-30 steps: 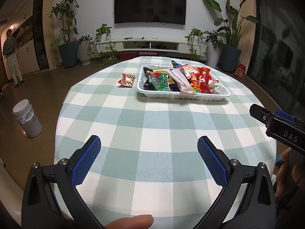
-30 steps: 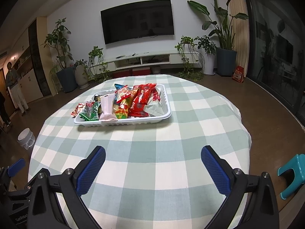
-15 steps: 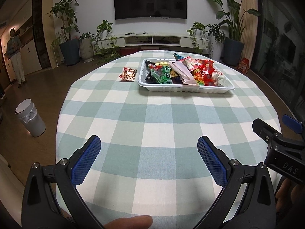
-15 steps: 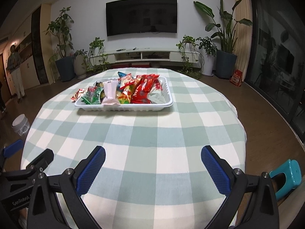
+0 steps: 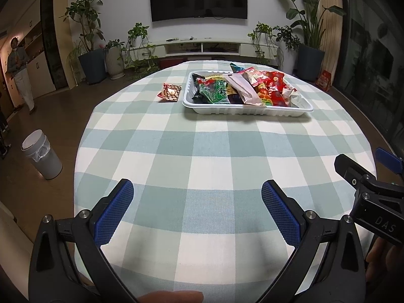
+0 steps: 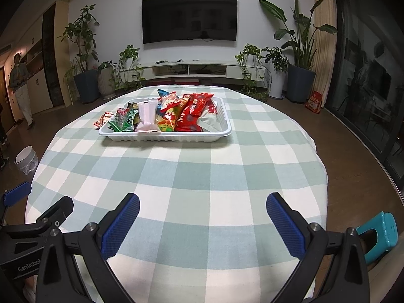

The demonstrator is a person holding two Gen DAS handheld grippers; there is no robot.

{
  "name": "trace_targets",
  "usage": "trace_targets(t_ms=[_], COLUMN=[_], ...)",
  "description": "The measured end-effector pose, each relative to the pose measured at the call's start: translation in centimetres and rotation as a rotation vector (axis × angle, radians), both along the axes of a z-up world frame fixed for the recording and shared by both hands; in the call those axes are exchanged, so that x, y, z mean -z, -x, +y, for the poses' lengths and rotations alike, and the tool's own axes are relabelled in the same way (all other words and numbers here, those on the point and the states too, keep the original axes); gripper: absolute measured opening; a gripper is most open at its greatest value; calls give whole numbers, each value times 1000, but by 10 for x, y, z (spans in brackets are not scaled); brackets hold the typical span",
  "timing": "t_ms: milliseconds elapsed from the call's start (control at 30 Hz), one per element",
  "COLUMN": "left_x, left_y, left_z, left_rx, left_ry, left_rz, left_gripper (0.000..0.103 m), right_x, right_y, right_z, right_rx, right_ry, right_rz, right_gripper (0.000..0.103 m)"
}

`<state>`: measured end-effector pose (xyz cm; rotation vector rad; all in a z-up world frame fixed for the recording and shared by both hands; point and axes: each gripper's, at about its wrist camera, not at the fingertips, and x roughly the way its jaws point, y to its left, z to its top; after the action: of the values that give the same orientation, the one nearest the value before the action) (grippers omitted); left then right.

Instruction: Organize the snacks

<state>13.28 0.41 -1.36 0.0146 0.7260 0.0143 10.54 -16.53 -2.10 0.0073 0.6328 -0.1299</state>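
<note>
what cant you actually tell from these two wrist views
- Snacks at the bottom of the white tray: both views, covered by the packets piled on top.
- Small red packet beside the tray: print too small; in the right wrist view, half hidden behind the tray.
- Right gripper: left wrist view, cut off at the edge.

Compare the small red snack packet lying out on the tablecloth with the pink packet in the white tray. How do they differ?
The small red packet lies alone on the tablecloth, left of the tray; the pink packet lies inside it, on top of other snacks.
The red packet is short and squarish; the pink packet is long and narrow.
The red one has a printed picture; the pink one looks plain.
Both are sealed snack packets, and neither hand-held gripper touches them.
</note>
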Motion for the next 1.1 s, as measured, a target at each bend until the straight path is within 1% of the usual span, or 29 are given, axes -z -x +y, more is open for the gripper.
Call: trace_targets(t_ms=[333, 800, 1100], left_x=[2, 2, 2], left_y=[0, -2, -3], left_z=[-2, 5, 6], left_rx=[5, -15, -19], left_ry=[-9, 18, 20], left_rz=[1, 11, 14], left_gripper=[103, 103, 103], right_x=[0, 4, 6], right_y=[0, 1, 2], right_z=[1, 0, -1], right_rx=[0, 0, -1], right_ry=[4, 15, 19], right_rz=[0, 9, 12], right_gripper=[103, 103, 103])
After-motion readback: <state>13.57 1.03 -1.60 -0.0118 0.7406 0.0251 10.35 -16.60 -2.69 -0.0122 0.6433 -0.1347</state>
